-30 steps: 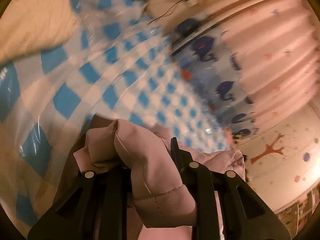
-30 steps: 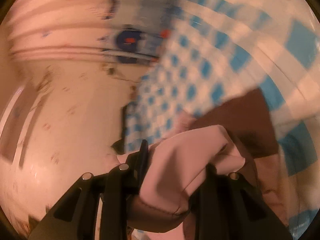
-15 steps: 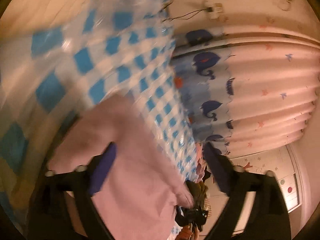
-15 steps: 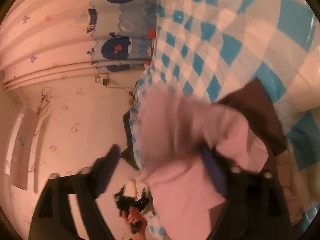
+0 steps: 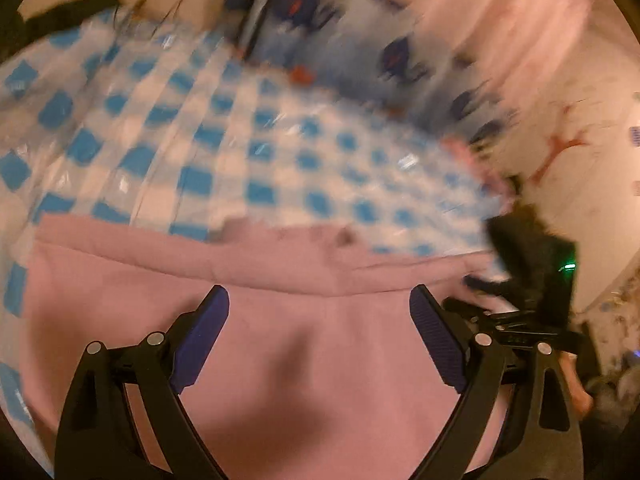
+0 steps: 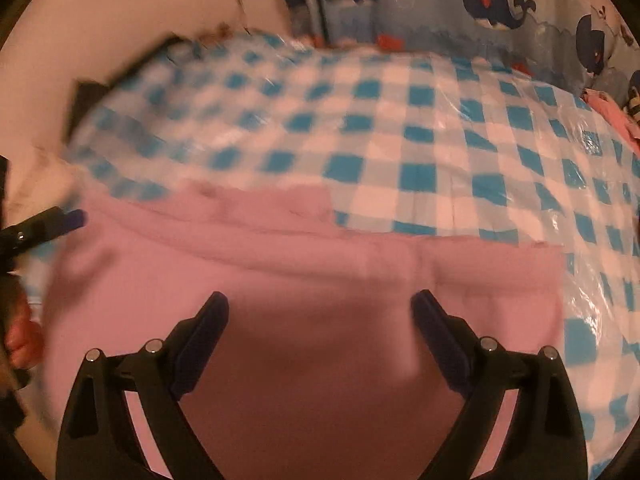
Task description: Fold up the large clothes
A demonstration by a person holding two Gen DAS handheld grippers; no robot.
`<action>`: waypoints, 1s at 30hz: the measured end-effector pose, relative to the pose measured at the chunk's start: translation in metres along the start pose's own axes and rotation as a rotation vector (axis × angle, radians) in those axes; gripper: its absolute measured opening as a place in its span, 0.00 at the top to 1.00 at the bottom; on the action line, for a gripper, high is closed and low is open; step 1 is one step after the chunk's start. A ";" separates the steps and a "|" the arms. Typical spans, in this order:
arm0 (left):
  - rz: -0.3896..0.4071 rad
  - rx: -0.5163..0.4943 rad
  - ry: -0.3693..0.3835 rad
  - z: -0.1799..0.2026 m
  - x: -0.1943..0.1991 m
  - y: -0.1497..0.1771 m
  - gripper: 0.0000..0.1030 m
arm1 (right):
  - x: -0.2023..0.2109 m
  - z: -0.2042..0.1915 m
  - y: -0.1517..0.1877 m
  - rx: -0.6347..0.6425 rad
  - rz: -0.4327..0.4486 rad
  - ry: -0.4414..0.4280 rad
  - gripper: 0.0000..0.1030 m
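- Left claw (image 5: pixel 319 300): jaws spread wide, nothing between the pads. It hangs over the pink garment (image 5: pixel 304 360) and grips none of it.
- Right claw (image 6: pixel 320 306): jaws likewise spread wide and empty, pointed down at the same pink garment (image 6: pixel 320 320).
- Pink garment: lies flat on the bed, on the blue-and-white checked cover (image 6: pixel 420 140). A folded band of the fabric runs across its far edge in both wrist views. In the right wrist view its right edge ends squarely against the checks.
- Checked cover: has a glossy, plastic-like sheen with creases; it extends beyond the garment to the far side of the bed.
- Whale-print curtain (image 6: pixel 492 0): hangs behind the bed, dark blue whales on pale blue. A pink pleated curtain (image 5: pixel 500 32) hangs beside it in the left wrist view.
- Right wrist view, left edge: the tip of the left claw (image 6: pixel 52 222) shows just beside the garment, with a hand (image 6: pixel 20 332) below it.
- Left wrist view, right side: the right claw (image 5: pixel 516 320) appears as a dark, blurred form near the garment's right end; a green light (image 5: pixel 570 260) glows on it.
- Both views are smeared by motion blur, the left more so; fine detail of the garment's seams cannot be read.
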State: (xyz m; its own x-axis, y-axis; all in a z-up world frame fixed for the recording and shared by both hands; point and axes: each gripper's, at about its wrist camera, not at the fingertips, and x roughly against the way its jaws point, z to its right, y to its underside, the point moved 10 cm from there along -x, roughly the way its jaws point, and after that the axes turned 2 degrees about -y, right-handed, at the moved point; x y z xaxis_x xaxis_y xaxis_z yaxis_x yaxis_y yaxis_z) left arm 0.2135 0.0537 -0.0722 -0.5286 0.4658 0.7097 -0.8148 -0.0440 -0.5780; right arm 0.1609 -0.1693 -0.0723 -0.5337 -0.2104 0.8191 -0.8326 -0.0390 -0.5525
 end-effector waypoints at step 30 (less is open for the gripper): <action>-0.110 0.062 -0.227 -0.110 -0.061 0.018 0.19 | -0.071 0.068 -0.003 -0.241 -0.049 -0.068 0.07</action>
State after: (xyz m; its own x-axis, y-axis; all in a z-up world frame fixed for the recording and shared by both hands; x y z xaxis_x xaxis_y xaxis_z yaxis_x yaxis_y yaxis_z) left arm 0.2572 0.1212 -0.1705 -0.4701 0.2608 0.8432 -0.8797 -0.0610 -0.4715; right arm 0.2113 -0.2211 -0.1393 -0.4871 -0.2796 0.8274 -0.8731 0.1816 -0.4526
